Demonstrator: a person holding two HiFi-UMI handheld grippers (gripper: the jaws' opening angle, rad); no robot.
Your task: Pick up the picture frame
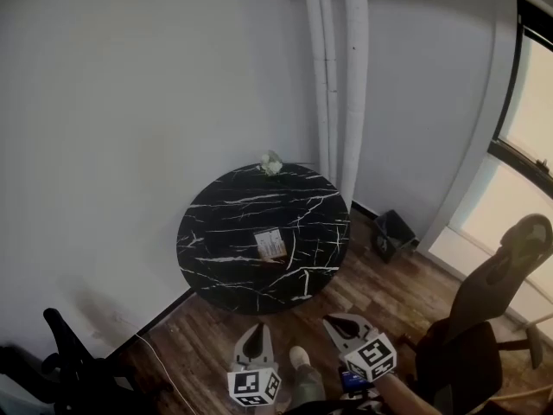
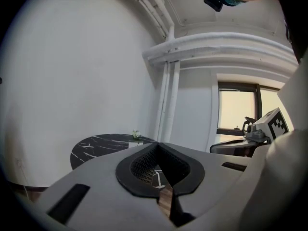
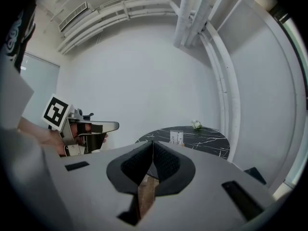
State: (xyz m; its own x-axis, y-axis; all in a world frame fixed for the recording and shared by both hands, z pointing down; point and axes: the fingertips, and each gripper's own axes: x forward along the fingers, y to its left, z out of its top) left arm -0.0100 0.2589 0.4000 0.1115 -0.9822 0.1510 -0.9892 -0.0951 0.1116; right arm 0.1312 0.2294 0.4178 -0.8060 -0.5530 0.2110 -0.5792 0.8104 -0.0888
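Observation:
The picture frame point(image 1: 270, 245) is small and pale and stands near the middle of a round black marble table point(image 1: 216, 232). My left gripper point(image 1: 256, 327) and right gripper point(image 1: 344, 322) hover low over the wooden floor, short of the table's near edge. Both are shut with nothing in them. In the left gripper view the frame point(image 2: 136, 143) shows just past the shut tips point(image 2: 158, 145), on the table point(image 2: 96, 146). The frame point(image 3: 176, 137) stands ahead of the right gripper's shut tips point(image 3: 152, 142) in its own view, on the table point(image 3: 207, 138).
A small white flower point(image 1: 271, 163) sits at the table's far edge, by white pipes point(image 1: 341, 76) on the wall. A dark bin point(image 1: 393, 234) stands on the floor at the right. An office chair point(image 1: 492, 318) is at the right, another black chair point(image 1: 60, 361) at the lower left.

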